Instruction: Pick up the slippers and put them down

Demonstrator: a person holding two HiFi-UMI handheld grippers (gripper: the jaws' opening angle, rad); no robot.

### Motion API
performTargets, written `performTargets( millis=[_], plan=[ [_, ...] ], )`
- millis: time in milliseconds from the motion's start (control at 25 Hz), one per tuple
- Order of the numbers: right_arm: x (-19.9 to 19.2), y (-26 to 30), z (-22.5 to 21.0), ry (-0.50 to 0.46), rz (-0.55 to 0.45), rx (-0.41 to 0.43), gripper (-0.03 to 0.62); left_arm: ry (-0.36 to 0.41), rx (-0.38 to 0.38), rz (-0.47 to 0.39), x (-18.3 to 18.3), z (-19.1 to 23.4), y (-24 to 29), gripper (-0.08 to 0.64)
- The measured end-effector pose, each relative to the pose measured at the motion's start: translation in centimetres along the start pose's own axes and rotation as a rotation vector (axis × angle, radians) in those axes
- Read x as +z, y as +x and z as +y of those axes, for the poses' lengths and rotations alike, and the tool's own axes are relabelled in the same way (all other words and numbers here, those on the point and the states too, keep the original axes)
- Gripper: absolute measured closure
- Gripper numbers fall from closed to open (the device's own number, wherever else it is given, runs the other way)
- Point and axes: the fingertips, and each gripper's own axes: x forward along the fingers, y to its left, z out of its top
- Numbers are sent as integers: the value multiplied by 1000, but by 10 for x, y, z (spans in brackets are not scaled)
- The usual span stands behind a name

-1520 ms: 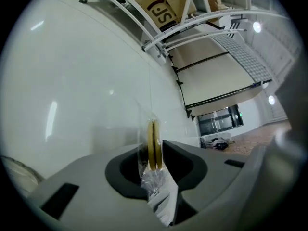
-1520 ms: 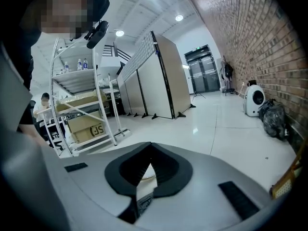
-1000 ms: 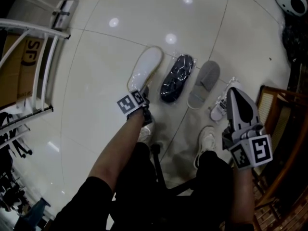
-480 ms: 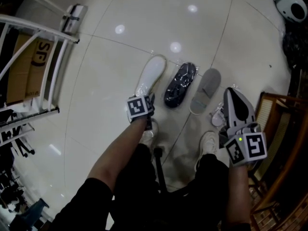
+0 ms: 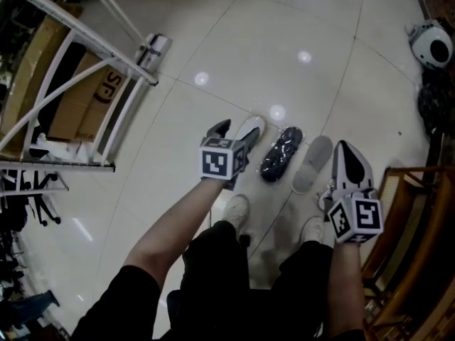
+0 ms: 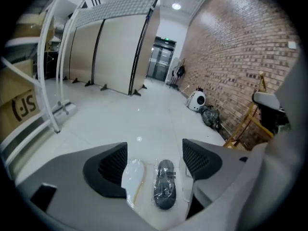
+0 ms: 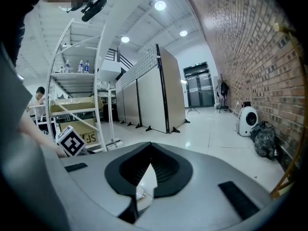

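Your left gripper: jaws apart, empty, over white slipper. Black slipper, grey slipper: floor, at its 3 o'clock. Your right gripper: clamped on bagged slipper.

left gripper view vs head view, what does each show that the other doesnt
Only the left gripper view: the red brick wall, the beige partition panels and the dark lift doors at the far end. Only the head view: the person's forearms, dark-clad legs and white shoes. Both: the left gripper with its tongs apart and empty, the white slipper in clear plastic, the black slipper in clear plastic and the white metal rack.
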Motion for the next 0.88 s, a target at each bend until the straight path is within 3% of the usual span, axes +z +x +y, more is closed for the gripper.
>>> performTargets(
  millis=[120,200,280,440,560,600,680,880],
  plan=[
    [31,-16,22,-27,-46,25,583,68,0,-103,41,-12,-47,210],
    [55,-31,39,-54,-83,54,583,114,40,-187,67,-19,-85,230],
    [83,-46,55,-82,-129,78,583,174,74,-284,97,-29,-124,344],
    [133,-83,83,-134,-220,103,583,222,78,-440,149,-57,-200,365],
    [175,-102,100,-168,-294,102,583,224,102,-573,190,-65,-262,466],
    [189,-107,107,-182,-321,106,583,223,104,-616,203,-66,-282,531],
    [209,-119,123,-197,-361,122,583,214,92,-670,214,-70,-318,557],
    [227,-159,164,-227,-413,156,583,228,73,-734,194,-85,-392,557]
  ],
)
